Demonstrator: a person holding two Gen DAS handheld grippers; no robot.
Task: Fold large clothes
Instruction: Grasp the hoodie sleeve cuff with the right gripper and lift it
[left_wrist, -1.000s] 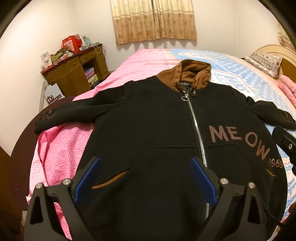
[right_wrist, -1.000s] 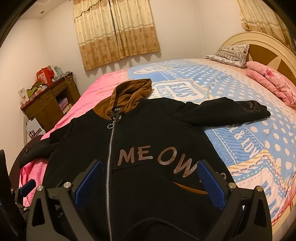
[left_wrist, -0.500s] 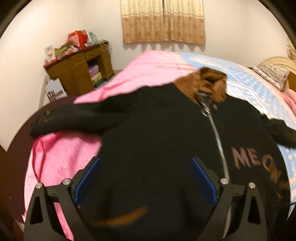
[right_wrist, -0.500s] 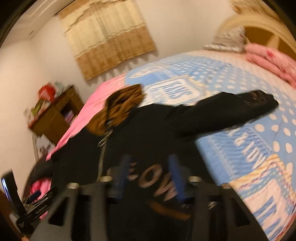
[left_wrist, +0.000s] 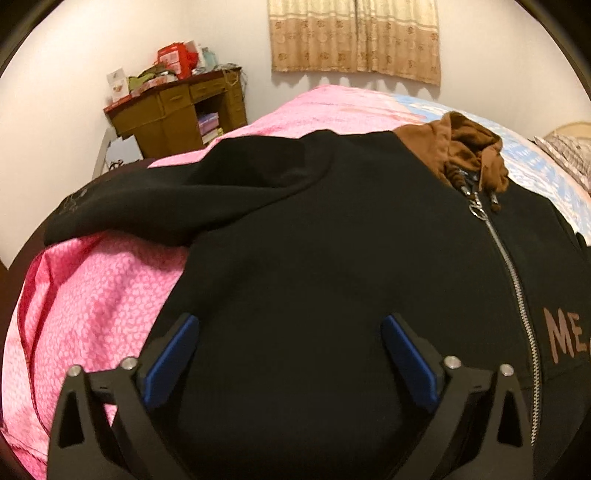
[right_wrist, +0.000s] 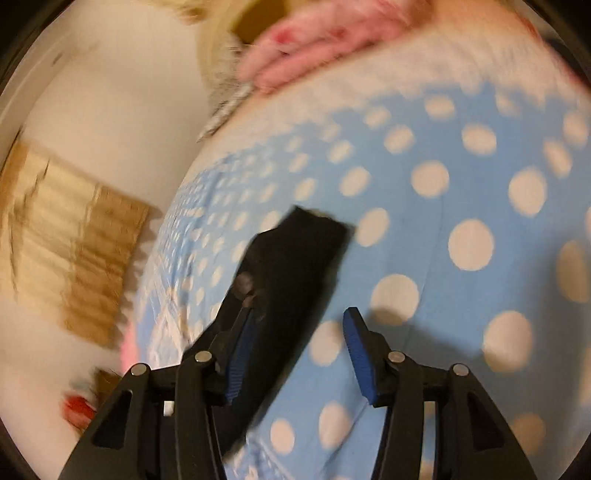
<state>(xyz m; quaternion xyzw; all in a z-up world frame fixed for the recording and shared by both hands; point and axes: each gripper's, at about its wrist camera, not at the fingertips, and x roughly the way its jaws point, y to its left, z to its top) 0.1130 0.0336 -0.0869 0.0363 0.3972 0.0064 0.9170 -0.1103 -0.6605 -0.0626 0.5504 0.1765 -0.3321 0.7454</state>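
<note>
A black zip hoodie (left_wrist: 314, 258) with a brown hood (left_wrist: 458, 147) and "MEOW" lettering lies face up on the bed. Its left sleeve (left_wrist: 147, 206) stretches out toward the bed's left edge. My left gripper (left_wrist: 288, 354) is open, hovering low over the hoodie's left chest. In the right wrist view my right gripper (right_wrist: 295, 343) is open and tilted, just above the end of the hoodie's right sleeve (right_wrist: 291, 258), which lies on the blue dotted sheet (right_wrist: 461, 206). The view is blurred.
A pink cover (left_wrist: 96, 288) spans the bed's left part. A wooden desk (left_wrist: 177, 110) piled with items stands by the wall at the left. Curtains (left_wrist: 354, 37) hang behind the bed. Pink bedding (right_wrist: 325, 40) lies near the headboard.
My left gripper swung left and lower over the hoodie's left side. My right gripper moved right and rolled, from the hoodie's front to the right sleeve end. Both stay open.
</note>
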